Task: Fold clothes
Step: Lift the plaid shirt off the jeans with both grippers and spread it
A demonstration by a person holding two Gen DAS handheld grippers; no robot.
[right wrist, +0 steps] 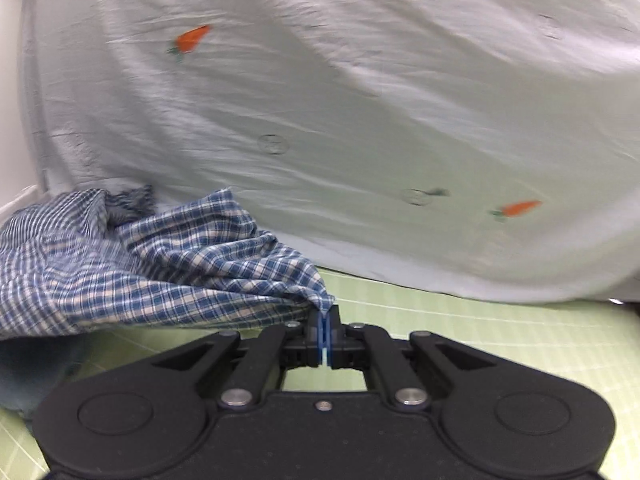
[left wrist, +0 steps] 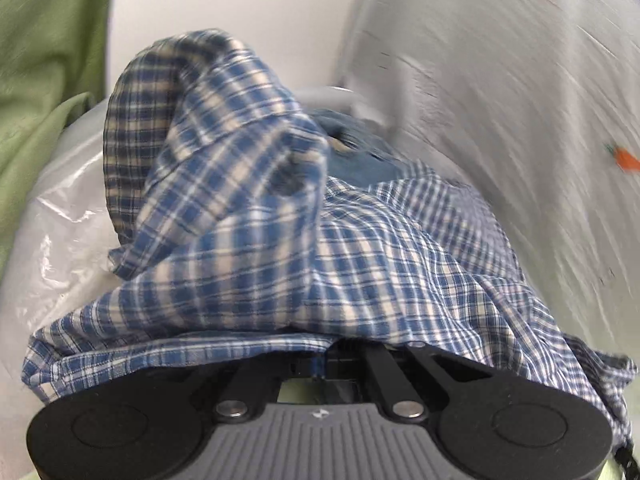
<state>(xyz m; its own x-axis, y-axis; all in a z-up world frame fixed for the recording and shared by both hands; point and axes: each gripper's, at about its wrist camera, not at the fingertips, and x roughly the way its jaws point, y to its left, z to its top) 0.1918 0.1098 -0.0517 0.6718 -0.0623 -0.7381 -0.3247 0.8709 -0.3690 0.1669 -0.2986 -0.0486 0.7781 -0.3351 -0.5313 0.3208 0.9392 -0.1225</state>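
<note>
Your right gripper (right wrist: 325, 326) pinches the plaid shirt (right wrist: 168, 272) corner over the green mat (right wrist: 480, 344), left gripper (left wrist: 320, 364) clenched under its folds; draw both apart evenly.

a pale sheet printed with orange carrots (right wrist: 360, 120) drapes behind a light green gridded mat (right wrist: 500, 340). a white wall (left wrist: 240, 8) rises beyond.

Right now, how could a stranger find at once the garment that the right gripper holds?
Find the pale sheet with orange carrots, hanging above the green gridded mat. In front lies the crumpled shirt, pinched by the right gripper. Only it has blue-and-white checks.
</note>
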